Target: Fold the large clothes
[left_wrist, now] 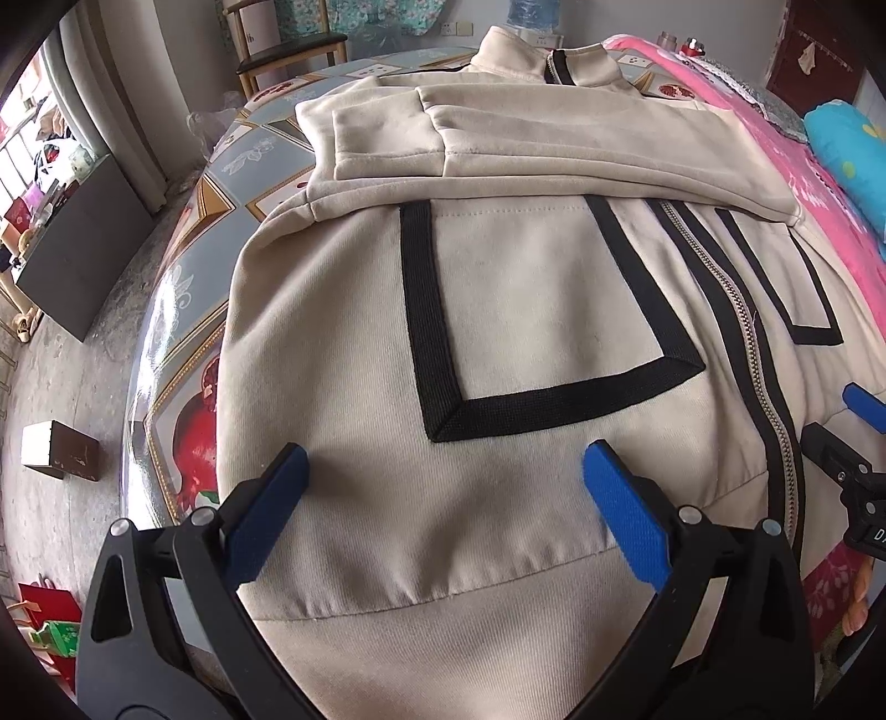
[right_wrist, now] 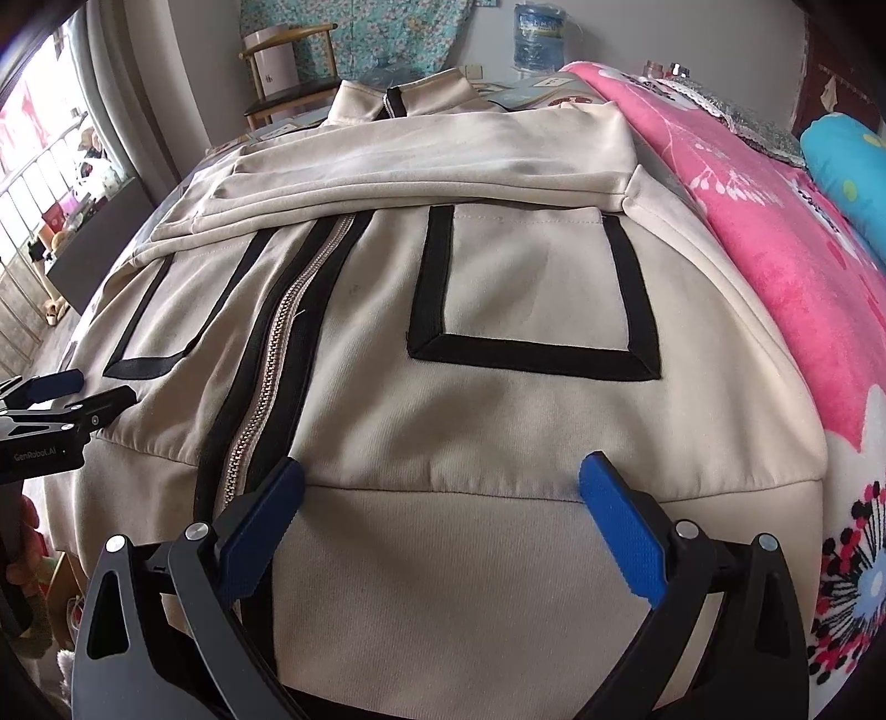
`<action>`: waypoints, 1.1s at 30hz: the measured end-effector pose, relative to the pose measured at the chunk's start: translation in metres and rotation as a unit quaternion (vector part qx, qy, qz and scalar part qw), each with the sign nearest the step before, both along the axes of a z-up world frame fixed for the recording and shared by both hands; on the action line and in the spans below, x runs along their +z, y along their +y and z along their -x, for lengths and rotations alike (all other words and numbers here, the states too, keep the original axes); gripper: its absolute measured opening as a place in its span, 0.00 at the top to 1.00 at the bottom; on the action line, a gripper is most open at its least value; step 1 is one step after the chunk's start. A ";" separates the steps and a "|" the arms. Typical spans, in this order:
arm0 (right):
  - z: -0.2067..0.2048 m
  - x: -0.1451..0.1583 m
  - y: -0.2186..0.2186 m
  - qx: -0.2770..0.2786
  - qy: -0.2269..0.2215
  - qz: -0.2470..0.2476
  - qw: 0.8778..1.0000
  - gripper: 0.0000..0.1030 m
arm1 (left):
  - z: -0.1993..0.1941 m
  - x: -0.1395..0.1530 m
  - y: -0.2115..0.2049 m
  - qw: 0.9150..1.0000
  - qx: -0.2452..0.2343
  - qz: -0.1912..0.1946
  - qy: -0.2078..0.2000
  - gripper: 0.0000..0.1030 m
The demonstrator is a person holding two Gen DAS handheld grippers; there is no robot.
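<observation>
A beige zip jacket [left_wrist: 526, 310] [right_wrist: 498, 421] with black-trimmed pockets lies front up on the table, collar at the far end. Both sleeves are folded across its chest [left_wrist: 498, 149] [right_wrist: 421, 160]. My left gripper [left_wrist: 446, 471] hovers open over the hem on the jacket's left half, nothing between its blue pads. My right gripper [right_wrist: 440, 482] stands open over the hem band on the right half, just right of the zipper [right_wrist: 266, 387], also empty. Each gripper shows at the edge of the other's view: the right gripper [left_wrist: 853, 437] and the left gripper [right_wrist: 50, 399].
A patterned tablecloth [left_wrist: 183, 354] covers the table; its left edge drops to a concrete floor with a small box [left_wrist: 58, 448]. A pink blanket [right_wrist: 775, 277] and blue cushion [right_wrist: 847, 160] lie on the right. A chair [left_wrist: 288, 50] and water bottle [right_wrist: 537, 39] stand behind.
</observation>
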State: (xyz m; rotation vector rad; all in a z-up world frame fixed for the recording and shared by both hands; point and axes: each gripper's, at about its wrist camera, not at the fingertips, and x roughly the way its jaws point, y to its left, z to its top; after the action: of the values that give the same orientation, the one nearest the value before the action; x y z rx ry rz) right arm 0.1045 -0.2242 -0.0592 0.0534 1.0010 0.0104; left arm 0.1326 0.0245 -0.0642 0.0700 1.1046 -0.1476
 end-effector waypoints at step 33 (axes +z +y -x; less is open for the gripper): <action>0.000 -0.001 -0.001 0.034 0.010 0.002 0.999 0.06 | 0.116 -0.025 0.093 0.981 0.017 0.192 0.025 0.52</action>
State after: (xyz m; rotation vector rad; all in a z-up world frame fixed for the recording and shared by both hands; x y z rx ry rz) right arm 0.1047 -0.2248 -0.0605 0.0170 1.0219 0.0701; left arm 0.0170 0.1173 -0.0896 -0.2992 1.1097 -0.3315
